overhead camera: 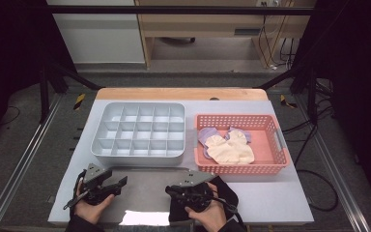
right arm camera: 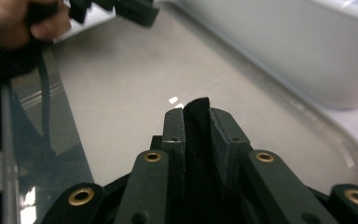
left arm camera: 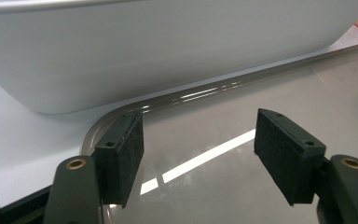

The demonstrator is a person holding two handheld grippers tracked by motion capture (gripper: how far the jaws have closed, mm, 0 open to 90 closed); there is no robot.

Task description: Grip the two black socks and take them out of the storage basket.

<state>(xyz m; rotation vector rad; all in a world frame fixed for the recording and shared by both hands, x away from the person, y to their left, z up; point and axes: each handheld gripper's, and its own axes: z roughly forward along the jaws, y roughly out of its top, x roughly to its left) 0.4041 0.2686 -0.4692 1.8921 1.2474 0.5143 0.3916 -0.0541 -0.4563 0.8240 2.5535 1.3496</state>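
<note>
The right claw [right arm camera: 196, 122] is clenched on a black cloth [right arm camera: 196, 108], a thin fold standing up between its jaws; in the high view the rest of the dark fabric [overhead camera: 227, 195] lies under the right hand at the near edge of the grey tray [overhead camera: 145, 193] on the desk. It looks soft, light and limp, so it will likely sag and drag unless taken near an edge or a bunched fold, as here. The left claw [left arm camera: 198, 149] stands released, nothing between its 2 pads, low over the tray's left corner beside the grey divided organiser [overhead camera: 140, 129], well apart from the cloth.
</note>
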